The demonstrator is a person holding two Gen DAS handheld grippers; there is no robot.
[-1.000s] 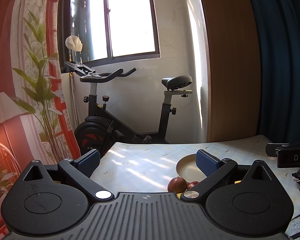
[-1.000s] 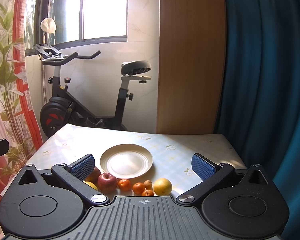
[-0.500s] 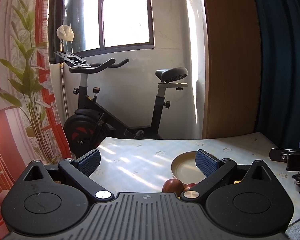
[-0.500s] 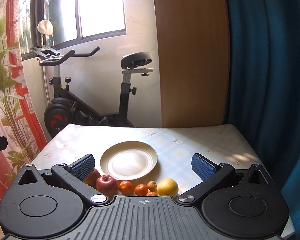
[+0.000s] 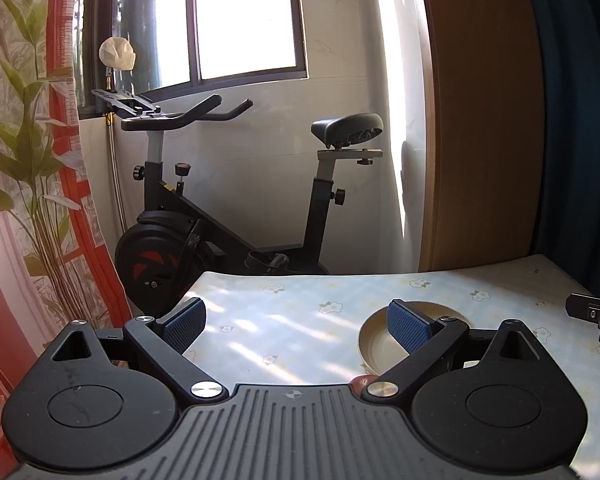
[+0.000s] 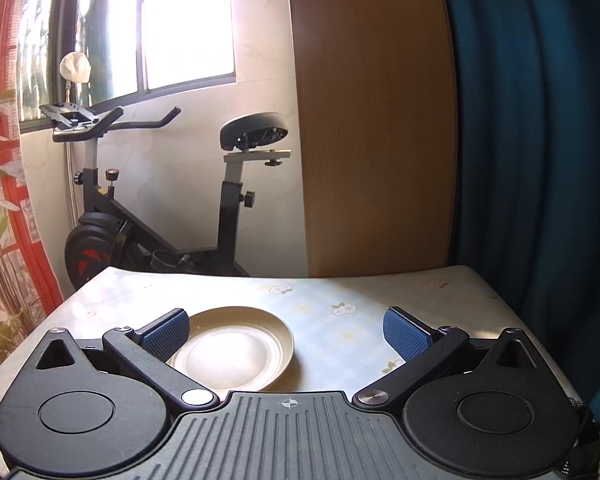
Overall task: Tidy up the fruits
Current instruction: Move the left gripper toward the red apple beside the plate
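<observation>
Left of the plate (image 5: 374, 340), my left gripper (image 5: 298, 326) hangs over bare tablecloth (image 5: 284, 312) with its jaws spread wide and nothing between the pads. From this wrist view the plate sits just behind the right-hand pad, partly hidden by it, and the only fruit I can see is a reddish sliver (image 5: 360, 381) at the plate's near rim, tucked under the gripper body. I cannot tell what kind it is, though I would guess an apple. It lies below and behind the fingertips, not between them, so I judge I must tilt down or pull back before any grab. Moving rightward, my right gripper (image 6: 286, 330) is also released, empty, jaws wide. In its view the plate (image 6: 260, 334) lies between the pads, nearer the left one, which overlaps its rim; no fruit shows here, and any there must be hidden beneath the gripper body on the near side of the plate. As for handling, I expect fruit of this sort to be round, firm and smooth-skinned, light enough for one gripper but apt to roll or squirt out of a pinch. I would close across the widest part, pads level, with gentle pressure to avoid bruising, and set each piece down on the plate's shallow centre so it does not roll off.
</observation>
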